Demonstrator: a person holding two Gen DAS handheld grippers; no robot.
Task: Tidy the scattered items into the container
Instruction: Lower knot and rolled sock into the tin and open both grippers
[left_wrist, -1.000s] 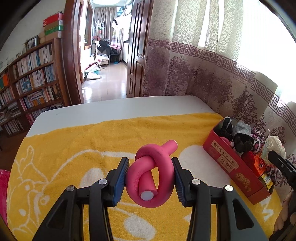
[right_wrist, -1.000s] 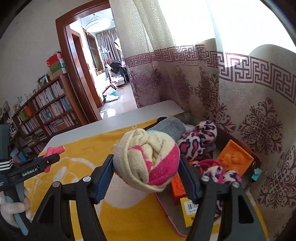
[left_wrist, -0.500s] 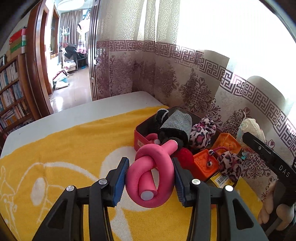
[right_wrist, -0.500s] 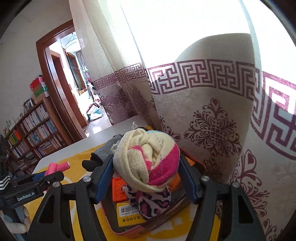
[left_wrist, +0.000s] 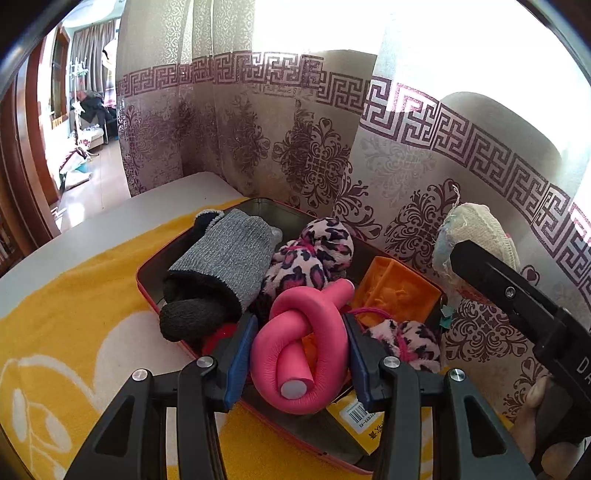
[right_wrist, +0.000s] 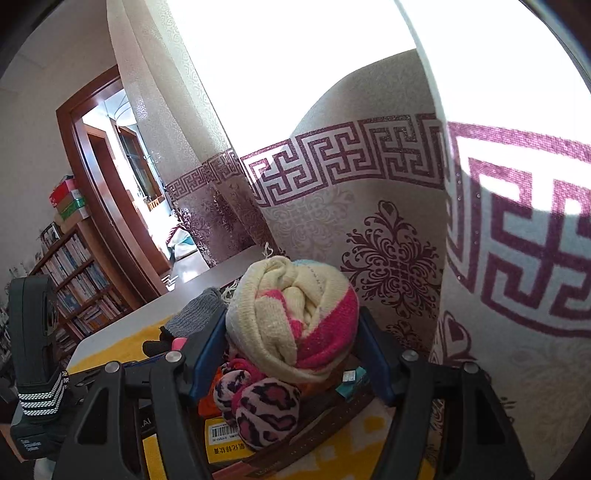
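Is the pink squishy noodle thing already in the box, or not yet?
Not yet. The pink foam roller, tied in a knot, is clamped in the left gripper above the red tin, not lying among the gloves and scrunchies inside.

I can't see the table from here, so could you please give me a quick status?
Left gripper shut on pink foam roller, right gripper on rolled sock. Both over red box. Box crowded.

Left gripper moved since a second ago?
Yes. The left gripper, shut on the pink roller, went from over the yellow towel toward the curtain; it now hangs over the red tin.
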